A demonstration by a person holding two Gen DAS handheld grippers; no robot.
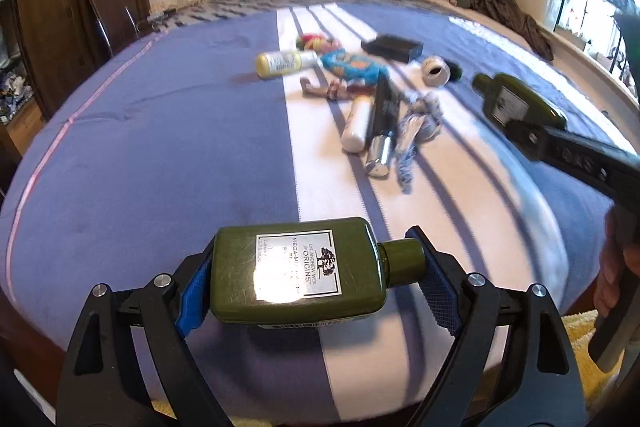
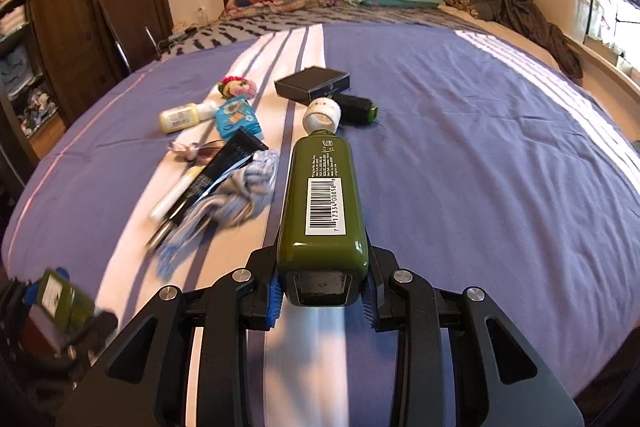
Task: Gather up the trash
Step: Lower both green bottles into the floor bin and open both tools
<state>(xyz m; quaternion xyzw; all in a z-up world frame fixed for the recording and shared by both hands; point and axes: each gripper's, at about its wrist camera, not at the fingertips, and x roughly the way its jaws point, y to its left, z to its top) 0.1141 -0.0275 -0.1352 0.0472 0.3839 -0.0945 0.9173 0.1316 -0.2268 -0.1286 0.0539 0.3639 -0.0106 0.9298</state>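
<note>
While we hold a gripper in each hand over the bed (image 2: 460,131), both carry a green bottle. Our left gripper (image 1: 316,277) has its fingers (image 1: 192,291) spread wide, and a green Origins bottle (image 1: 296,271) lies crosswise between them: its flat base sits against the blue pad of one finger and its cap against the other, label facing up. Our right gripper (image 2: 322,291) has its fingers (image 2: 274,301) drawn close together on the base end of a second green bottle (image 2: 322,195), which points straight ahead of them with its barcode up and its neck farthest from us.

Ahead of the right fingers, just past the neck, lie a white ring-shaped roll (image 2: 323,114) and a dark spool (image 2: 356,109), and beyond those a black box (image 2: 312,85). Ahead and to the left of the right fingers sit a black tube (image 2: 224,167), a slim white tube (image 2: 176,197), a bundle of pale blue cloth (image 2: 244,195), a blue packet (image 2: 238,117) and a small yellow bottle (image 2: 180,117). All of these rest on the blue-and-white striped cover.
</note>
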